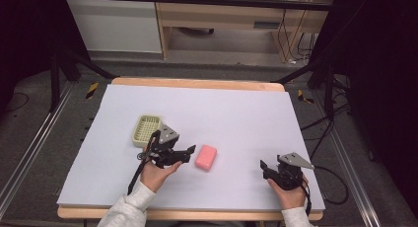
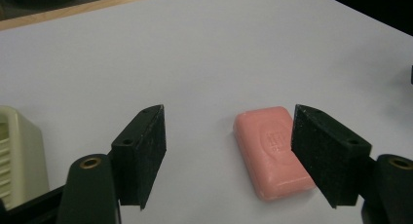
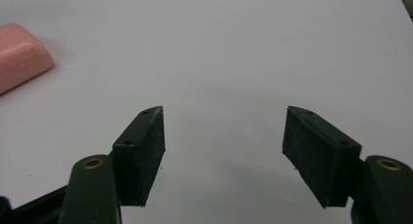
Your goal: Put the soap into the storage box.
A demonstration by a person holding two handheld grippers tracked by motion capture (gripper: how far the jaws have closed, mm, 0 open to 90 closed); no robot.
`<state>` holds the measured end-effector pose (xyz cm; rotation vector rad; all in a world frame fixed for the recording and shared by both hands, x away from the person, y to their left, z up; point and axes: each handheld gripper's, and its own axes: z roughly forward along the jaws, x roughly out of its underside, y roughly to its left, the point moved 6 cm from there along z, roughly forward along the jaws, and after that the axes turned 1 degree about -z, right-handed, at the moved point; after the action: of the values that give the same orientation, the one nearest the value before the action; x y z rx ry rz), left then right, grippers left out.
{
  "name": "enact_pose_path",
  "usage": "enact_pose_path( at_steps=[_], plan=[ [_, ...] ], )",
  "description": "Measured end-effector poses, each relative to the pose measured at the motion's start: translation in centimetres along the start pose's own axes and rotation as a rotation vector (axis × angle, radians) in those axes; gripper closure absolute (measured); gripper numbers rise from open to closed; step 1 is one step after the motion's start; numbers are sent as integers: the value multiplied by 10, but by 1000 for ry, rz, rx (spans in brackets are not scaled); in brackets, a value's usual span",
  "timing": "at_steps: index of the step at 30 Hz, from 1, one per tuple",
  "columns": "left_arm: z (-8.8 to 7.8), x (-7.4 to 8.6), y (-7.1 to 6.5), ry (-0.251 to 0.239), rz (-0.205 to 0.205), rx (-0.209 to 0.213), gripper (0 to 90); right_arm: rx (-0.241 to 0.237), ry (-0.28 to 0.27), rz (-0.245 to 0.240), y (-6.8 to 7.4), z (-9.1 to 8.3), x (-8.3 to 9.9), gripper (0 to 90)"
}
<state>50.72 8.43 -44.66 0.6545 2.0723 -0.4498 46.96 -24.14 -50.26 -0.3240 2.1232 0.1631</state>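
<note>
Pink soap bar (image 1: 206,157) lying flat on the pale lilac table sheet (image 1: 236,118), taken here as the landmark. The left gripper (image 1: 190,152), held in the person's left hand (image 1: 156,175), sits just to the left of the soap, its jaws spread apart and pointing toward the bar; nothing is pressed between them. In the left gripper view the soap bar (image 2: 272,151) lies on the sheet ahead of the jaws, with one jaw overlapping its right edge in the picture and the other well clear of it; whether that jaw touches the bar cannot be told. An embossed mark shows on the soap's upper face, too blurred to read. A cream slotted soap dish (image 1: 146,130) stands to the left of the soap and a little farther from the person, just beyond the left gripper. The right gripper (image 1: 263,166), held in the right hand (image 1: 288,193), rests well to the right of the soap, jaws likewise apart and empty; in the right gripper view a corner of the soap (image 3: 22,56) appears at upper left.
</note>
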Motion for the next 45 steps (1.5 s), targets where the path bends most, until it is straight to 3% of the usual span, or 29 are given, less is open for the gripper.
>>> enact_pose_path(
  at_steps=[25, 45],
  plan=[
    [35, 6, -29, 70, 37, 33, 273, -4, 4, 3, 1, 0, 0, 312],
    [60, 17, -39, 150, 49, 36, 238, -6, 10, -7, 2, 1, 1, 305]
  ],
)
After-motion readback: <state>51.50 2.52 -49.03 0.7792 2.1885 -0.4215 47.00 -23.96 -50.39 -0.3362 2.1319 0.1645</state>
